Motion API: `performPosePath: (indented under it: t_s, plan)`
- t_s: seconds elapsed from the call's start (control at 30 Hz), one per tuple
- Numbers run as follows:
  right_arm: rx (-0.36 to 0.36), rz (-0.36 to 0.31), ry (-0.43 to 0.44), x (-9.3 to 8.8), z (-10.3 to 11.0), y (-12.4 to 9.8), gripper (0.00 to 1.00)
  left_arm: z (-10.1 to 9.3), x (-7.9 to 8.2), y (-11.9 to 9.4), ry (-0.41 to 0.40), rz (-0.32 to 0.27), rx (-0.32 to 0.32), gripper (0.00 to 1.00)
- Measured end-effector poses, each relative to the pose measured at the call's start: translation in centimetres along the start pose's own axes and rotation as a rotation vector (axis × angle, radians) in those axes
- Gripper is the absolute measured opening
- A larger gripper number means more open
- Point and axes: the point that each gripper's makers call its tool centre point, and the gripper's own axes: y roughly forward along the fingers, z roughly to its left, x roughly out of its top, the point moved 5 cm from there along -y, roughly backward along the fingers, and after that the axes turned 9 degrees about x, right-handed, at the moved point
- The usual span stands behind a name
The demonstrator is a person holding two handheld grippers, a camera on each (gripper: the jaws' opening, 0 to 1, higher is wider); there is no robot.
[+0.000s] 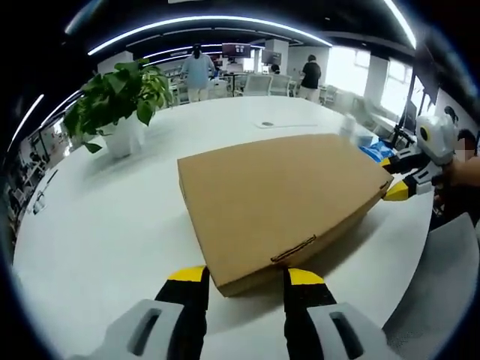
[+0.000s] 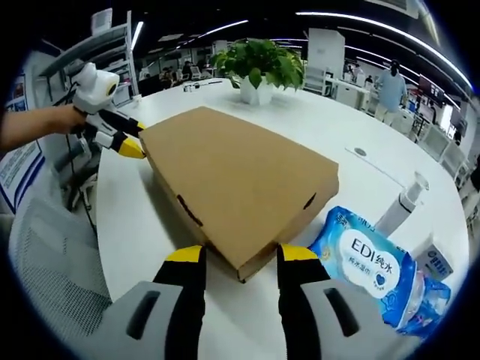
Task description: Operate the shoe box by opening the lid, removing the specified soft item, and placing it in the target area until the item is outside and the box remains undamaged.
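Open-plan office w/ ceiling light strips; your white round surface (image 1: 112, 217) carries the shoe box (image 1: 281, 199), a flat brown cardboard box, lid shut, lying near the middle. Soft item can't be seen w/ the lid closed.

Left claw (image 1: 244, 276): jaws spread apart, yellow tips straddling the box's near corner, gripping nothing; contact w/ the cardboard can't be confirmed. Same claw seen in right gripper view, tips at the box's far corner.

Right claw (image 2: 232, 255): released likewise, tips either side of the opposite corner of the box (image 2: 236, 176). You hold both claws at diagonal corners.

Other items: potted plant (image 1: 120, 101) well beyond the box; blue wipes pack (image 2: 367, 262) just beside the box by your right claw; pump bottle (image 2: 401, 204) behind the pack. People standing in background.
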Motion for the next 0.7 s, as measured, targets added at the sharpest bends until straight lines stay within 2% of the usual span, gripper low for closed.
performPosePath:
  t_s: [0.4, 0.7]
  plan:
    - [-0.009, 0.014, -0.001, 1.3, -2.6, 0.9, 0.35, 0.6, 2.0, 2.1, -0.013, -0.005, -0.008, 0.40]
    - [-0.027, 0.016, 0.005, 1.6, -3.4, 1.3, 0.36, 0.8, 2.5, 3.0, 0.004, -0.002, 0.001, 0.39]
